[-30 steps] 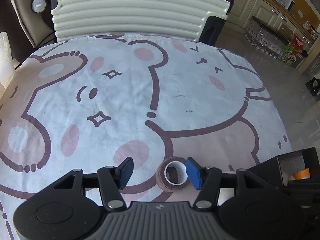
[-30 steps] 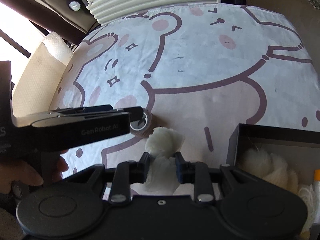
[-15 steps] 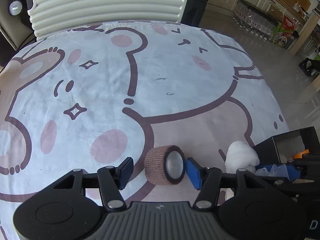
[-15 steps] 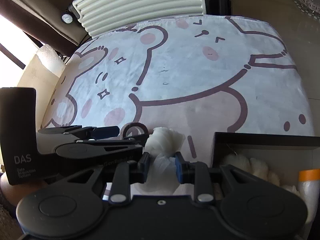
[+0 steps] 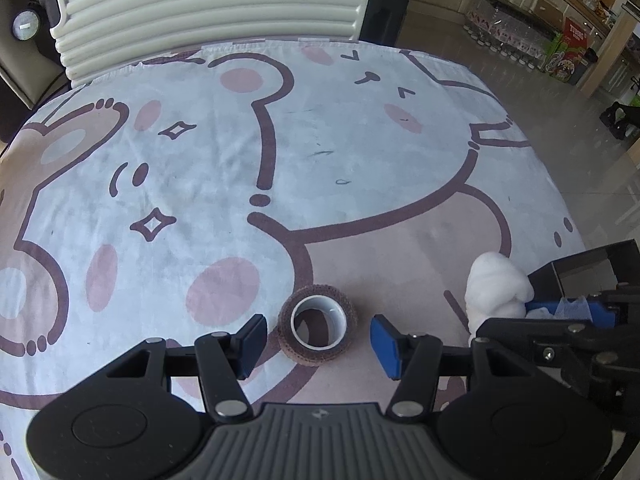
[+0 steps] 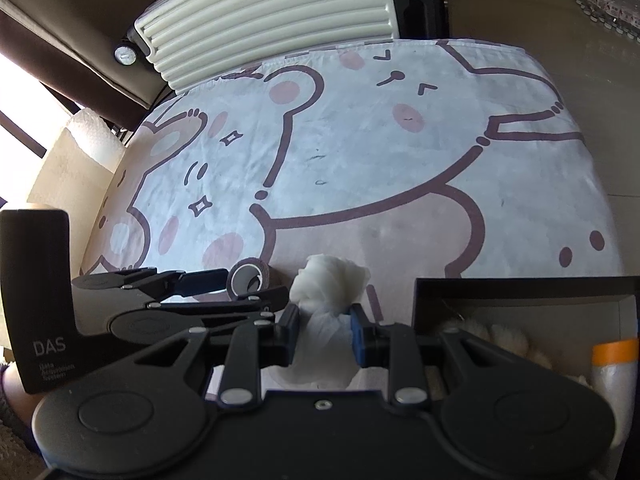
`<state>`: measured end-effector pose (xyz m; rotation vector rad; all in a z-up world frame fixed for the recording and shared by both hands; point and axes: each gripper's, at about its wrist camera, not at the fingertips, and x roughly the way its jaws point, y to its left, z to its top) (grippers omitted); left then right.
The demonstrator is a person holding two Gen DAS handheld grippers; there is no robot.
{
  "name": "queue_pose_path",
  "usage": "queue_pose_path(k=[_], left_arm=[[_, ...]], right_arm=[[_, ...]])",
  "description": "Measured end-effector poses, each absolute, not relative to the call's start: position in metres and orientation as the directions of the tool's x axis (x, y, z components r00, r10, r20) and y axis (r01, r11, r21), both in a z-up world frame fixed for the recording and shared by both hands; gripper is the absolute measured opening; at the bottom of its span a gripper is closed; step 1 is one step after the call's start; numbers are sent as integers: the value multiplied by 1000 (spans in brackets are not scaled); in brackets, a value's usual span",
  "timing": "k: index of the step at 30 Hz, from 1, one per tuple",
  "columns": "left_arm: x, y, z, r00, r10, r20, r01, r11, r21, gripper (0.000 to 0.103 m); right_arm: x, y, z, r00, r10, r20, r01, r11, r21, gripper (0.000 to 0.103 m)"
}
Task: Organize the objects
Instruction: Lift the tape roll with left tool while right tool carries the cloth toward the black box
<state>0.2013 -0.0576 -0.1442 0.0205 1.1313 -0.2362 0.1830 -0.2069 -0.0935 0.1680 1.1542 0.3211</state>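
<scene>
A brown bandage roll [image 5: 317, 326] with a white core lies flat, hole up, on the bear-print cloth [image 5: 320, 140]. My left gripper [image 5: 318, 338] straddles it; its jaws are closing, with a gap still showing on both sides of the roll. My right gripper [image 6: 324, 320] is shut on a white gauze wad [image 6: 330, 280], held just left of the black box [image 6: 520, 286]. The right wrist view also has the roll [image 6: 248, 276] between the left gripper's fingers [image 6: 200, 280]. From the left wrist, the wad [image 5: 496, 284] shows beside the box [image 5: 592, 256].
The box holds fluffy white pieces [image 6: 504, 338] and an orange-capped item [image 6: 614, 352]. A cream ribbed suitcase [image 5: 216, 4] stands behind the cloth's far edge. Tiled floor [image 5: 580, 128] lies to the right. A hand [image 6: 16, 396] grips the left tool.
The roll, tipped on its side against the right pad half a second ago, now lies flat between the left jaws. The wad and right gripper came into the left wrist view.
</scene>
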Motion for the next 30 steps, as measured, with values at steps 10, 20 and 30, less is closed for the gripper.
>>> queue_pose_path(k=[10,20,30], left_arm=[[198,-52,-135,409,-205,-889,197,971,-133,44],[175,-32,-96,484,-175,-857,176,979,-101,44],[142,-14,-57,546,-145,-825,143,987,-78,44]], right_arm=[[183,-209,-90,376,328,-867,-140,945,296,28],[169,-207,-69,429,304,-851,-125,952,278,28],[142,-210,-44,497,263,-827,-117,964,237,28]])
